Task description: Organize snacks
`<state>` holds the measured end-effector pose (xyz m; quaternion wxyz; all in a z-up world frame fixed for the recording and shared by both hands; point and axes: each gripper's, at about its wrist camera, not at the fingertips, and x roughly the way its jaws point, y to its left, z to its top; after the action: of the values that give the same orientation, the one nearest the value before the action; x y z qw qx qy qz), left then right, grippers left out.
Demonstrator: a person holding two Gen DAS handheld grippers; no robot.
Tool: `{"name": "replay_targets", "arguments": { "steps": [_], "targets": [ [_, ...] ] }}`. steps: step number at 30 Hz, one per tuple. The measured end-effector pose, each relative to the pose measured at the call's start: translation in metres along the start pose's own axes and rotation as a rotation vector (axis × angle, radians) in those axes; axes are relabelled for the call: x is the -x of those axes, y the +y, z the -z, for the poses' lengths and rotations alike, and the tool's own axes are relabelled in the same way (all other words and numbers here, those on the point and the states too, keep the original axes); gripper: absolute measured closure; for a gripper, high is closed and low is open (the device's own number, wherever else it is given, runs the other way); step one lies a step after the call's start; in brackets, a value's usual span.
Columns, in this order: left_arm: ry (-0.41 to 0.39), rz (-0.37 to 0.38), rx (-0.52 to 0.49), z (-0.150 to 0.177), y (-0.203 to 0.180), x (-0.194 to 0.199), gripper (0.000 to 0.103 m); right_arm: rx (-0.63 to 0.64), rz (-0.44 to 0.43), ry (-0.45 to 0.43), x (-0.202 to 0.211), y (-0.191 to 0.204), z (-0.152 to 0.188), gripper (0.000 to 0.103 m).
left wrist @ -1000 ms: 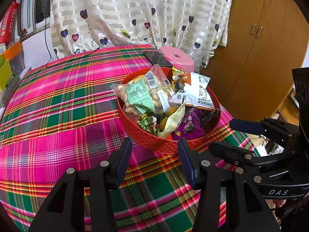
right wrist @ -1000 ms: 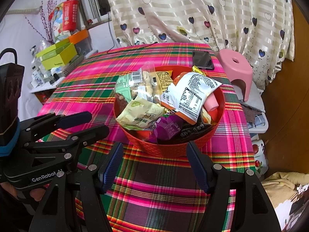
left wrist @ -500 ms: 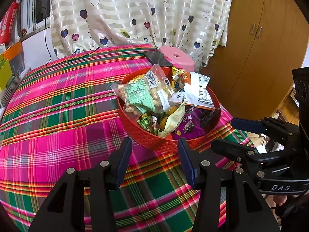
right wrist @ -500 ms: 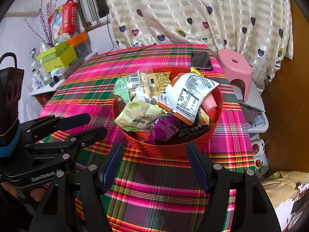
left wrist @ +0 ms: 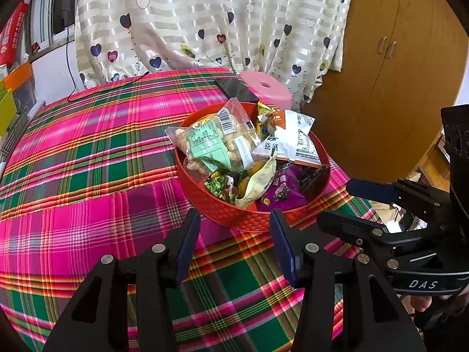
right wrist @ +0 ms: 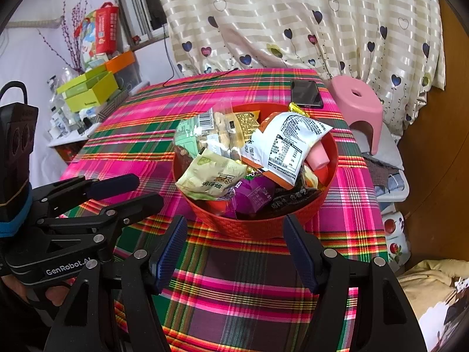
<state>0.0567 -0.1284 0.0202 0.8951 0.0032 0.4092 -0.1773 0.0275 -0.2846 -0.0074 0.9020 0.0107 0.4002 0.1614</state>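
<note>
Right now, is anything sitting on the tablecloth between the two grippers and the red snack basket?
Nothing visible. Only bare plaid tablecloth lies between the right gripper and the red basket, and likewise ahead of the left gripper. Both sets of jaws stand open and empty. The phone lies beyond the basket, out of the path.

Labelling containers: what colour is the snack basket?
Red basket, clearest in the right wrist view.

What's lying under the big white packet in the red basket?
Under the white packet in the red basket show a pink tube-like item, a purple packet and a dark packet. Whatever lies deeper is covered, as is the basket floor.
</note>
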Motion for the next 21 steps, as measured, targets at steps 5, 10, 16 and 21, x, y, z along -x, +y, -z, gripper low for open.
{"name": "replay_targets", "arguments": {
  "steps": [5, 10, 16, 21],
  "targets": [
    [0.000, 0.000, -0.001, 0.0001, 0.0003, 0.0002, 0.053, 0.003, -0.003, 0.001, 0.0010, 0.0030, -0.0008, 0.036],
    [0.000, -0.001, -0.002, -0.0003, -0.0004, 0.0001, 0.053, 0.003, -0.005, 0.000, 0.0013, 0.0039, -0.0008, 0.036],
    [0.001, 0.002, -0.001, -0.0002, -0.0008, -0.0003, 0.053, 0.002, -0.003, 0.002, 0.0015, 0.0033, -0.0007, 0.036],
    [-0.002, -0.001, -0.002, 0.0009, -0.0009, -0.0002, 0.053, 0.002, -0.004, 0.000, 0.0017, 0.0021, -0.0001, 0.036]
  ]
}}
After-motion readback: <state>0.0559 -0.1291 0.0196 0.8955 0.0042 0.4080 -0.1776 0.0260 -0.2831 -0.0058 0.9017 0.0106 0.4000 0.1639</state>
